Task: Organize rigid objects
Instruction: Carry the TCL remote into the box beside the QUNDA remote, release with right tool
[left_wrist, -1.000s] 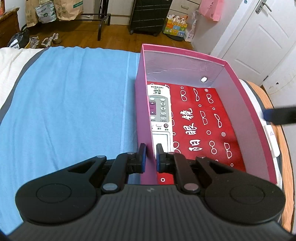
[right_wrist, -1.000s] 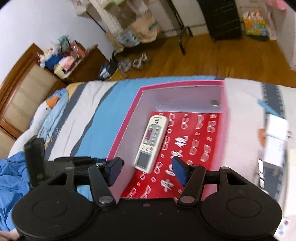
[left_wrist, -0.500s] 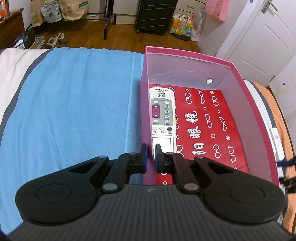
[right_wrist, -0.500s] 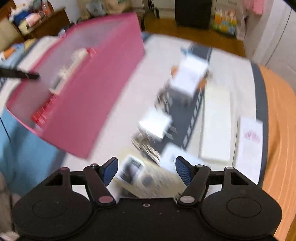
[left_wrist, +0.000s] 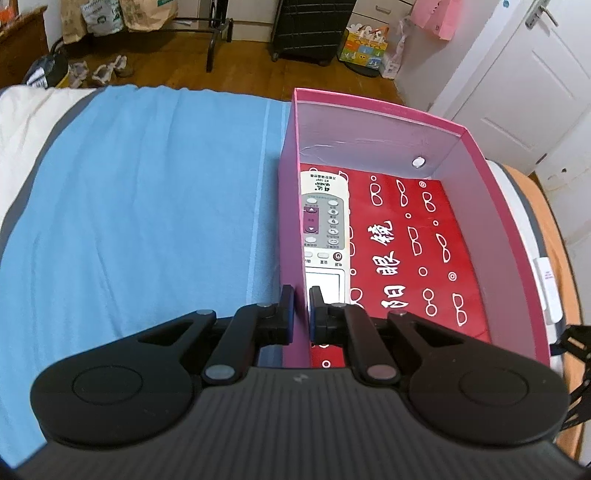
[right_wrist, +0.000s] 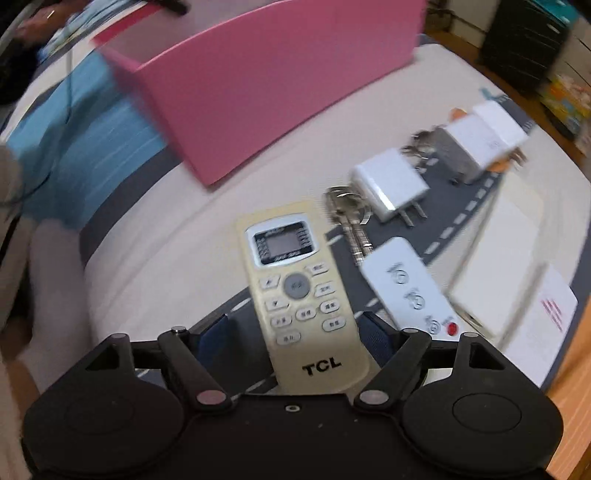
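The cream plastic TCL remote (right_wrist: 303, 295) lies on the bed, between my right gripper (right_wrist: 295, 332)'s wide-open fingers, nothing gripped. I want to square up on its lower body and close evenly. My left gripper (left_wrist: 300, 308) pinches the pink cardboard box (left_wrist: 291, 221) wall, steadying it; a white remote (left_wrist: 325, 229) lies inside.
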